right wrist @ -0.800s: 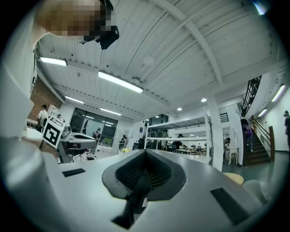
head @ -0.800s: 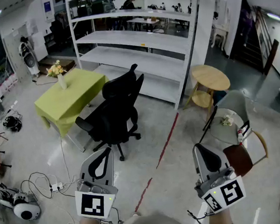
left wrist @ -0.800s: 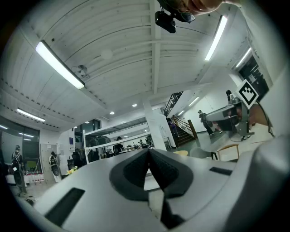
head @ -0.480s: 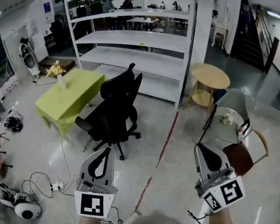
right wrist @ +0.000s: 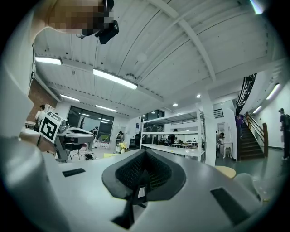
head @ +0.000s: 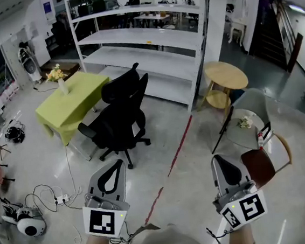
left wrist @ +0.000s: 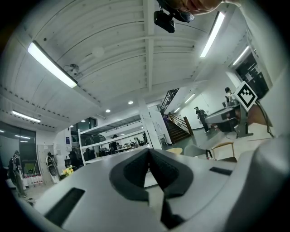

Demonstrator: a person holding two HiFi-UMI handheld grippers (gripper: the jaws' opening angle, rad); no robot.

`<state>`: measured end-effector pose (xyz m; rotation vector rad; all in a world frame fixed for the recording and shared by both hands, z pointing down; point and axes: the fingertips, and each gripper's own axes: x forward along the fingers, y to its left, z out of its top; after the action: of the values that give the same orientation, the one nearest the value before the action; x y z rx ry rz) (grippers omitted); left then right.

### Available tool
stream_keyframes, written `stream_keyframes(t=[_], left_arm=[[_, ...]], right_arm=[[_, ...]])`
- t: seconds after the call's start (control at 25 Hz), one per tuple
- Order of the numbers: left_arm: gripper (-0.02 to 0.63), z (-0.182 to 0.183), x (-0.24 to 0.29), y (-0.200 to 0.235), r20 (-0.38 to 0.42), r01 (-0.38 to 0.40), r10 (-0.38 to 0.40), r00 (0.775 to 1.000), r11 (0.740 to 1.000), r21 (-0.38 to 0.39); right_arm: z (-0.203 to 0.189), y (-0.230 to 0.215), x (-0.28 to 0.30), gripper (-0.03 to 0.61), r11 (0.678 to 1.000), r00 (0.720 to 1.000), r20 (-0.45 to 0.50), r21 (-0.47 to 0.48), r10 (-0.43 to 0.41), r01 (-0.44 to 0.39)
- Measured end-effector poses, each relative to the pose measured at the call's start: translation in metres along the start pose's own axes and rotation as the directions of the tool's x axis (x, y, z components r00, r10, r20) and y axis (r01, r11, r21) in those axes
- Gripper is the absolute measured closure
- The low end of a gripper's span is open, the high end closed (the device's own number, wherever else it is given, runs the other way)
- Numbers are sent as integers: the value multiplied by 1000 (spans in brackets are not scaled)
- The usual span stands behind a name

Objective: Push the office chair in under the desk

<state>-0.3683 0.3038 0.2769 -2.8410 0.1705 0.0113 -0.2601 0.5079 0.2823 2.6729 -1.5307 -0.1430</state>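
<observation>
Office chair [head: 120,116]: black, upright on its wheeled base, standing out on the open floor just beside the desk [head: 84,87], at the corner nearest the white shelving unit [head: 149,38]. Its seat is not under the desk; its backrest is on the side away from the desk. The desk carries a green cloth and, at its far end, a vase of flowers [head: 59,78].

Only the head view shows me the chair and the floor. There the left gripper [head: 115,165] and the right gripper [head: 220,160] are held low, on the side of the chair away from the desk and well apart from the chair. The left one is the nearer to the desk.

Both gripper views tilt upward, mostly at ceiling and strip lights. The left gripper view shows its jaws pressed together with nothing between them. The flowers show small at its left edge, and the other gripper's marker cube [left wrist: 247,94] at its right. The right gripper view shows its jaws likewise closed and empty, with the left gripper's marker cube [right wrist: 49,127] at its left. I cannot make out the chair in either gripper view.
</observation>
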Motion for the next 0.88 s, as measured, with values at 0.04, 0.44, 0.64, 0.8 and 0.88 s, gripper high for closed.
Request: stream_keyframes(t=[0.04, 0.44, 0.64, 0.8, 0.88], left_arm=[[607, 1, 1, -4, 1, 0, 0, 1000, 1000, 1], [607, -1, 10, -27, 2, 8, -8, 1000, 1000, 10], [607, -13, 31, -27, 1, 9, -9, 1000, 1000, 4], [607, -25, 58, -17, -3, 2, -2, 1000, 1000, -4], [607, -29, 74, -11, -3, -2, 2, 1000, 1000, -4]], right_arm=[[-2, -2, -2, 572, 1000, 1000, -1, -1, 3, -3], [-15, -19, -11, 572, 1000, 1000, 0, -6, 3, -3], [-27, -31, 5, 572, 1000, 1000, -13, -11, 2, -3], [-37, -45, 30, 572, 1000, 1000, -25, -16, 5, -6], [-42, -54, 45, 572, 1000, 999, -32, -19, 6, -7]])
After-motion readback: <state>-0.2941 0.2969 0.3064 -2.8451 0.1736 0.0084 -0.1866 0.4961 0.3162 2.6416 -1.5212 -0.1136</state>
